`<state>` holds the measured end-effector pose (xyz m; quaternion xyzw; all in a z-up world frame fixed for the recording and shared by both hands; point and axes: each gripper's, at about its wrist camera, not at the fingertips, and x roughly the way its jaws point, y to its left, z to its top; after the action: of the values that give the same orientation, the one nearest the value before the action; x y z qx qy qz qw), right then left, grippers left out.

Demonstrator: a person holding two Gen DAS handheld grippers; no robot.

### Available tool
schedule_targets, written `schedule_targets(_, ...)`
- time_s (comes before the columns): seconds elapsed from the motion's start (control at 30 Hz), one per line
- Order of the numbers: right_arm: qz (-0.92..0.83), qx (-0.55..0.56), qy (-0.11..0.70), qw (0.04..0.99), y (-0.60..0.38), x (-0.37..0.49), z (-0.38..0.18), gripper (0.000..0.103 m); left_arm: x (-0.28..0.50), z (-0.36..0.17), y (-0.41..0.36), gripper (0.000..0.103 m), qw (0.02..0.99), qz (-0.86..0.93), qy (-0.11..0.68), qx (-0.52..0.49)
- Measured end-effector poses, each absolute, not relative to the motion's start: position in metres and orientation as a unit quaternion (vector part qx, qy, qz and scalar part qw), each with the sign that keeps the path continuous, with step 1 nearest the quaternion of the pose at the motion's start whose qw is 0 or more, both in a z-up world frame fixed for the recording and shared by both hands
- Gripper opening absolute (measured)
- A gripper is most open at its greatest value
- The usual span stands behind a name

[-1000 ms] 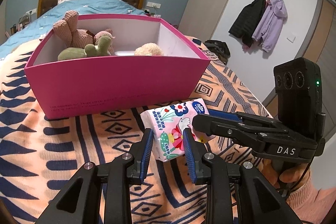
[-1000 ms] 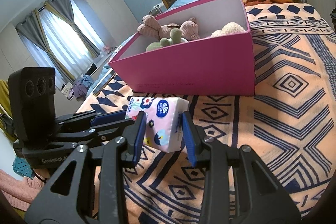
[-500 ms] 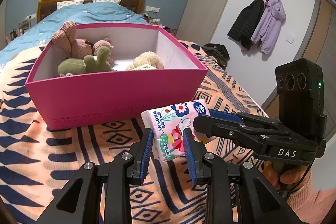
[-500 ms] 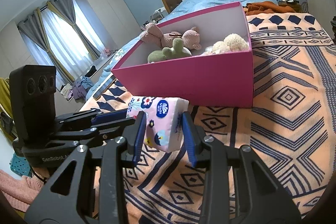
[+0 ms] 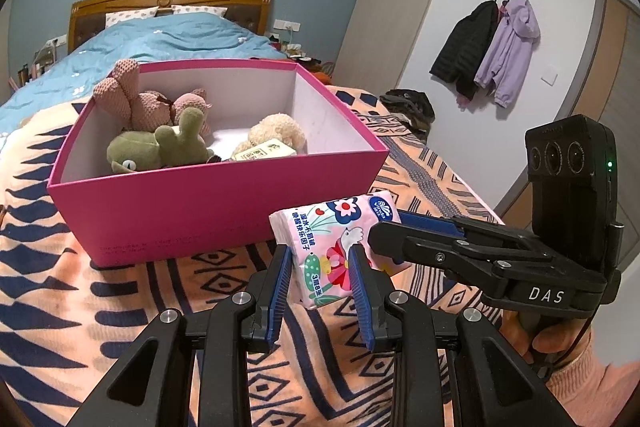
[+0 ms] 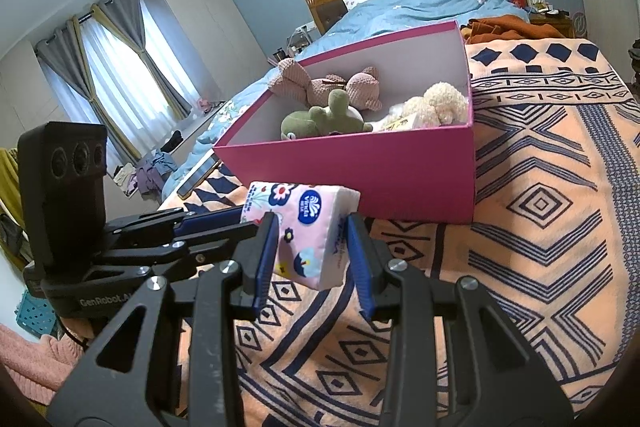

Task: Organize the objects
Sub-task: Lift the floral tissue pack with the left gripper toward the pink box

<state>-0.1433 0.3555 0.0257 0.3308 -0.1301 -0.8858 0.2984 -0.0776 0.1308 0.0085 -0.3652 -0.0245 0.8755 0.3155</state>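
Now both tongs, left gripper (image 5: 320,277) and right gripper (image 6: 313,253), are pinching the tissue pack (image 5: 334,249), lifting it higher toward the pink box (image 5: 224,211).

Lighting even, indoor; daylight admitted through curtains (image 6: 120,79); soft shadows; edges bent and vignetted; focus sharp.

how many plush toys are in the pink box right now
3. A pink knit toy lies at the back left, a green one in front of it, a cream one to the right. Others may be hidden behind the pink box's front wall.
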Motion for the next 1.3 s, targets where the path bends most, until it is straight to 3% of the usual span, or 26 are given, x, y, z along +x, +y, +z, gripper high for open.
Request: schedule_targets(1.3, -0.897, 0.307, -0.118, 0.295, 0.359, -0.153, 0.045, 0.038, -0.092, 0.024, 0.134, 0.028, 0.315, 0.883, -0.022, -0.347)
